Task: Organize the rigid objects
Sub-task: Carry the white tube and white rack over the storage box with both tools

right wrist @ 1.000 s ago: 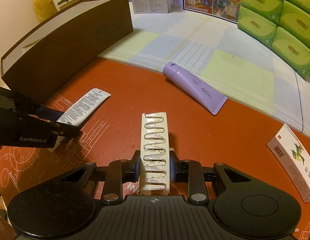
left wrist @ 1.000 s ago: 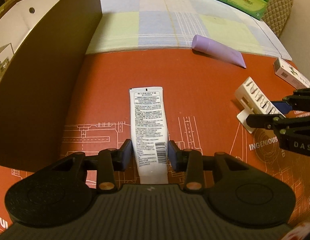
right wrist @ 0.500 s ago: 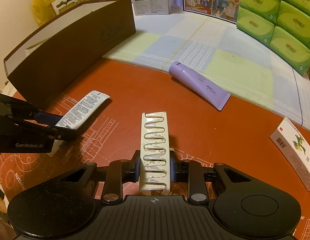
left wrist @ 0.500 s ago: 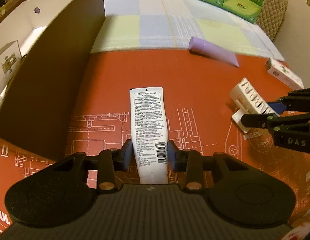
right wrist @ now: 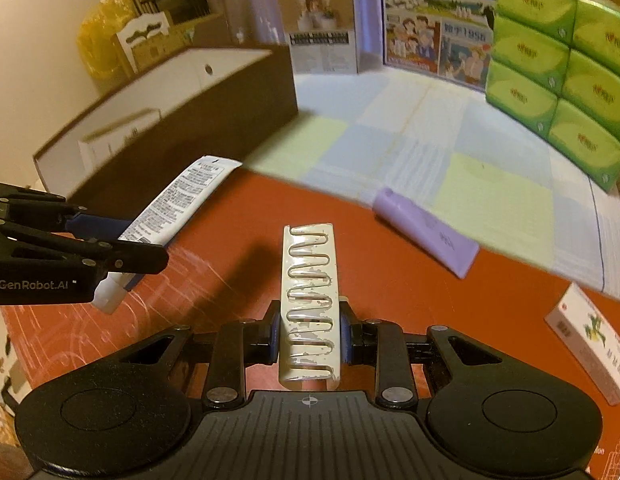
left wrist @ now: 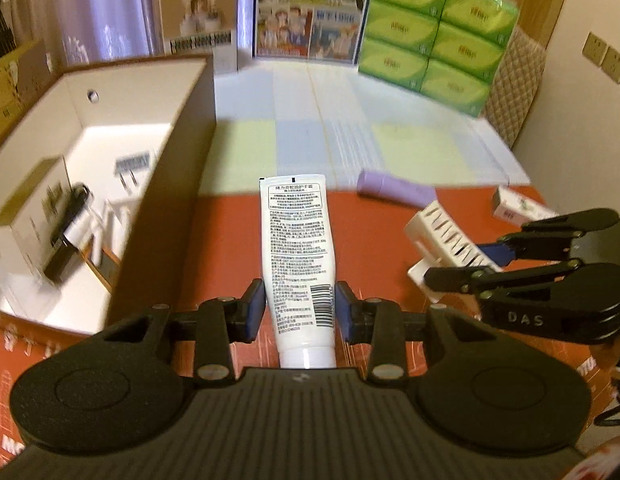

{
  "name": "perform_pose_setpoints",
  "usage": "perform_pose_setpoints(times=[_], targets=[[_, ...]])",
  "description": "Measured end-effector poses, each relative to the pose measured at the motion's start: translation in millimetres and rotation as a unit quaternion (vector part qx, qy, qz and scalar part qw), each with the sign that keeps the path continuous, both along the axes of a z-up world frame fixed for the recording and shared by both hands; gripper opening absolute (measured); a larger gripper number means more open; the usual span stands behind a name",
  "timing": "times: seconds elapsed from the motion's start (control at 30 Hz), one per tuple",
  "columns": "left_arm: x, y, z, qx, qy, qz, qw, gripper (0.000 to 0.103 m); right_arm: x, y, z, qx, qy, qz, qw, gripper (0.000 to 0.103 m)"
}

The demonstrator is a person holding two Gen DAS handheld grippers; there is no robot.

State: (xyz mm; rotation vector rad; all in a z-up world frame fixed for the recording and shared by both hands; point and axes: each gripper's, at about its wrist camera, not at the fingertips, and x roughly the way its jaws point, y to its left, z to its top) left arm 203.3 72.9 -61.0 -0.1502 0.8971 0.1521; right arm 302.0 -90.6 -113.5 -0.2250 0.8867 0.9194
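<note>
The left tool (left wrist: 299, 306) is pinching a white tube (left wrist: 297, 248) near its cap end, and the tube's flat printed end points forward, lifted above the red desk (left wrist: 374, 240). The brown box (left wrist: 166, 184) is the landmark: the tube is just to the right of its long wall. Inside the box lie a black-and-white item and some small white pieces, blurred. The right tool (right wrist: 309, 334) is pinching a cream-white ribbed holder (right wrist: 310, 300), farther right of the box than the tube. Beyond the holder a purple tube (right wrist: 426, 236) lies on the desk, well apart from the box. A small carton (right wrist: 590, 336) lies farthest right.
</note>
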Motion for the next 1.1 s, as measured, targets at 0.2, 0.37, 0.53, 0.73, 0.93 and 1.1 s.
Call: perform_pose_setpoints(times=[0.2, 0.37, 0.53, 0.73, 0.93, 1.1], targets=[[-6, 17, 31, 0.002, -0.039, 0.006, 0.9992, 0.032, -4, 17, 26, 0.028, -0.009, 0.002, 1.0, 0.025], [-13, 36, 51, 0.012, -0.062, 0.011, 0.998, 0.032, -9, 38, 49, 0.055, -0.019, 0.014, 0.998, 0.025], [-19, 60, 65, 0.022, -0.075, 0.02, 0.9967, 0.032, -12, 63, 69, 0.077, -0.023, 0.026, 0.996, 0.025], [-23, 95, 76, 0.036, -0.083, 0.036, 0.9953, 0.032, -15, 100, 86, 0.101, -0.02, 0.038, 0.994, 0.025], [-16, 134, 82, 0.051, -0.082, 0.048, 0.9942, 0.032, -11, 142, 98, 0.115, -0.019, 0.051, 0.992, 0.025], [-4, 163, 78, 0.056, -0.07, 0.051, 0.9947, 0.032, -5, 179, 102, 0.115, -0.018, 0.056, 0.992, 0.025]])
